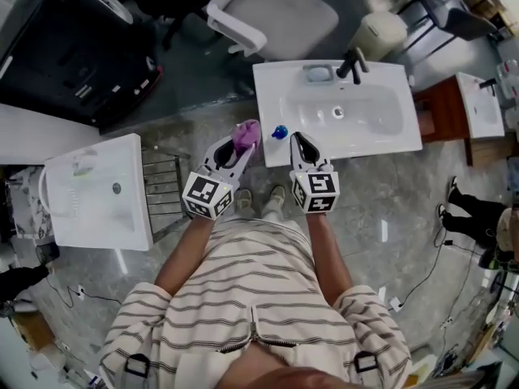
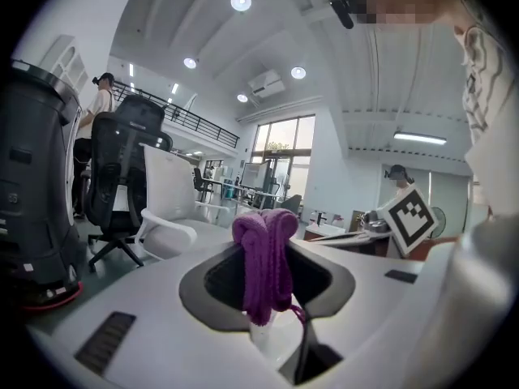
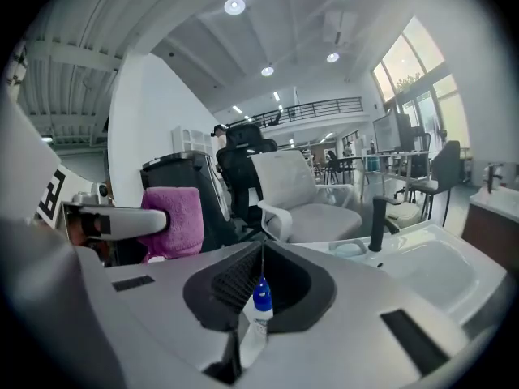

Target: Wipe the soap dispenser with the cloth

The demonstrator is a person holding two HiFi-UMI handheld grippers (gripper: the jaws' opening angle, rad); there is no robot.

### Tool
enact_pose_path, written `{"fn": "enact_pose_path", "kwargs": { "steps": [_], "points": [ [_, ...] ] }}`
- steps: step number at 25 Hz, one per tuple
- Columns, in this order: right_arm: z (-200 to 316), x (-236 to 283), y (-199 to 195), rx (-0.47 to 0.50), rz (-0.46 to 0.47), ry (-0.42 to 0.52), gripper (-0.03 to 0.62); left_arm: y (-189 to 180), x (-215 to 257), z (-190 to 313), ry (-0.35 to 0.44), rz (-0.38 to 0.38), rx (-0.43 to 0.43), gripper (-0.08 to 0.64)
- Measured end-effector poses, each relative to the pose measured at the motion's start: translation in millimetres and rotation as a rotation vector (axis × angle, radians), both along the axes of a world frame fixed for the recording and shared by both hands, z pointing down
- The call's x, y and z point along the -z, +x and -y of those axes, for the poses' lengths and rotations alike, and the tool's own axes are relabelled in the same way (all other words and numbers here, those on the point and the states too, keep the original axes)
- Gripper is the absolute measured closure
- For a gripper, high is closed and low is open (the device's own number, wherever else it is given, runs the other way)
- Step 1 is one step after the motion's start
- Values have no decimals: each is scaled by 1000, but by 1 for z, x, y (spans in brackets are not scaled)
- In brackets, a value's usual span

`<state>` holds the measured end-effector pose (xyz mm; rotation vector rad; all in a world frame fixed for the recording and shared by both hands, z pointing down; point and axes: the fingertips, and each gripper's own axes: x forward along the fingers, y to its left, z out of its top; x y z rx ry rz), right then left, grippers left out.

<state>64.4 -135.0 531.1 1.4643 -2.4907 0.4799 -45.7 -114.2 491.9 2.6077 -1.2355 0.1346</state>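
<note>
Purple cloth [image 2: 263,254] sits bunched and pinched tight between the jaws of my left claw [image 1: 241,151]. My right claw [image 3: 260,282] is closed narrow on the small blue-capped soap dispenser [image 3: 256,318], just beside the cloth. Ahead of both claws lies a white sink [image 1: 389,128].

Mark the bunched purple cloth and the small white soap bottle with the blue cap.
bunched purple cloth [image 2: 263,262]: left gripper view, middle fold.
small white soap bottle [image 3: 261,298]: right gripper view, blue cap.

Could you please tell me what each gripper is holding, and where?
Left gripper: purple cloth, by its bunched lower end. Right gripper: soap dispenser, by its white body.
</note>
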Motion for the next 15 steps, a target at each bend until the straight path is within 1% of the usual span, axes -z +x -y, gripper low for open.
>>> {"fn": "enact_pose_path", "kwargs": {
  "steps": [1, 7, 15],
  "points": [
    [0, 9, 0, -12, 2, 12, 597, 2, 2, 2, 6, 3, 1, 442],
    [0, 59, -11, -17, 27, 117, 595, 9, 19, 7, 64, 47, 31, 442],
    [1, 85, -14, -19, 31, 196, 597, 12, 36, 14, 131, 75, 57, 442]
  ]
}}
